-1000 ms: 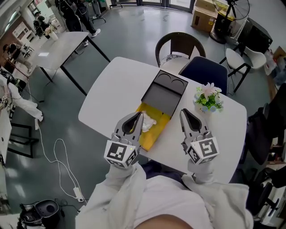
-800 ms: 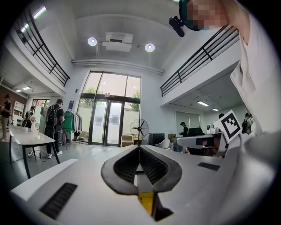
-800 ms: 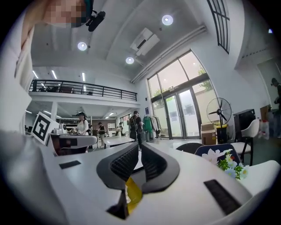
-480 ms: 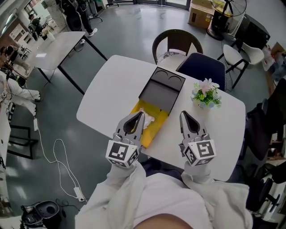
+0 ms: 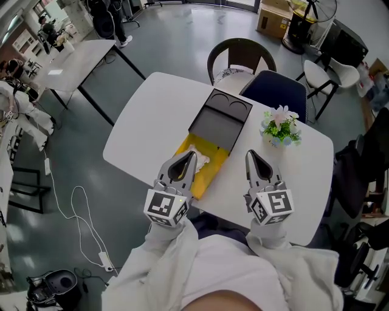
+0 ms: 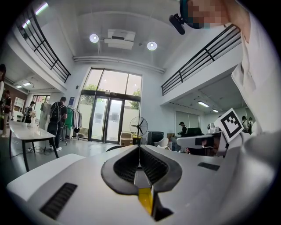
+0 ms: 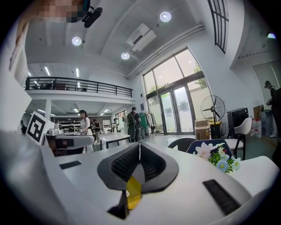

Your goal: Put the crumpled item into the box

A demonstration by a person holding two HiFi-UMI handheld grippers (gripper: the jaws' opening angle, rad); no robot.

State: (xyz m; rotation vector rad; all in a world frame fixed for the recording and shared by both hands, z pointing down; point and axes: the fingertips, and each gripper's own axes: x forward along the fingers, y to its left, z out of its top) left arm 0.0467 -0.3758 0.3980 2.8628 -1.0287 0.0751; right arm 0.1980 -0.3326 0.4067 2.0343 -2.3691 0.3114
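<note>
A big, bright room with a smooth grey floor [image 5: 164, 36] and tall glass doors [image 6: 107, 114] is all around. In the middle stands a white desk with round corners [image 5: 152, 115]. On the desk lies an open box, yellow inside [image 5: 209, 176], with a flat dark grey lid [image 5: 222, 124] folded back, away from the person. The crumpled white item [image 5: 202, 161] sits inside the yellow box, at the end close to the dark grey lid.

The left claw [image 5: 191, 155] hangs over the near left edge of the yellow box. Its tip is just beside the crumpled white item, and I cannot tell if they touch. In the left gripper view its two jaws are pressed together with nothing between them. The right claw [image 5: 249, 153] hangs over the bare desk to the right of the box, apart from it. Its jaws are pressed together too — nothing is in them.

A small pot of pink and white flowers with green leaves [image 5: 281, 129] stands on the right side of the desk, well apart from the box. Behind the desk are a round brown chair [image 5: 240, 54] and a dark blue chair [image 5: 276, 94]. Farther off on the left is a second white desk [image 5: 76, 64] — people [image 5: 109, 18] stand near it. A thin white cable [image 5: 67, 212] curls on the floor.
</note>
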